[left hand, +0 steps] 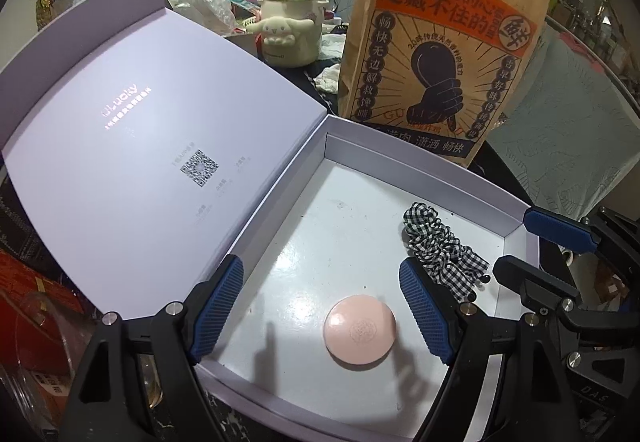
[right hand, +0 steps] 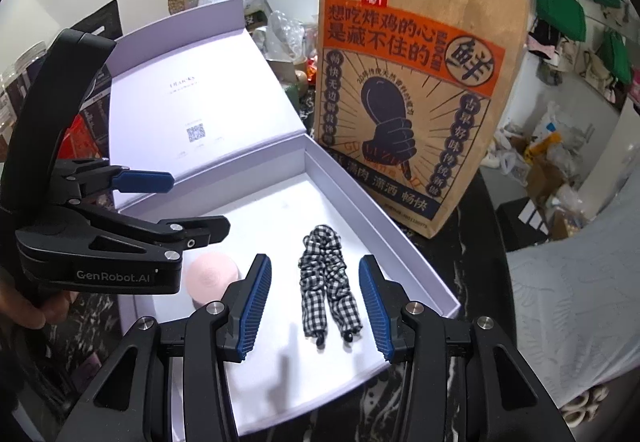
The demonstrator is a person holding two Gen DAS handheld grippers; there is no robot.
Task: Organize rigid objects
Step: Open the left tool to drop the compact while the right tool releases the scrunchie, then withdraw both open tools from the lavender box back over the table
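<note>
A white box point(left hand: 340, 226) lies open on the dark marble table, its lid point(left hand: 160, 122) folded back to the left. On its floor rest a round pink compact point(left hand: 360, 330) and a black-and-white checked scrunchie point(left hand: 440, 246). My left gripper point(left hand: 322, 306) hovers open above the compact, its pads clear of it. My right gripper point(right hand: 314, 306) is open above the scrunchie point(right hand: 326, 282), which lies flat and untouched between the pads' lines. In the right wrist view the left gripper point(right hand: 196, 200) partly hides the compact point(right hand: 212, 276). The right gripper point(left hand: 514, 242) shows at the box's right wall.
A tall brown paper bag point(left hand: 440, 62) with orange print stands just behind the box point(right hand: 280, 210). A cream kettle-shaped bottle point(left hand: 290, 22) and clutter sit farther back. A glass bowl point(left hand: 36, 354) is at the lower left. A hand point(right hand: 28, 306) holds the left gripper.
</note>
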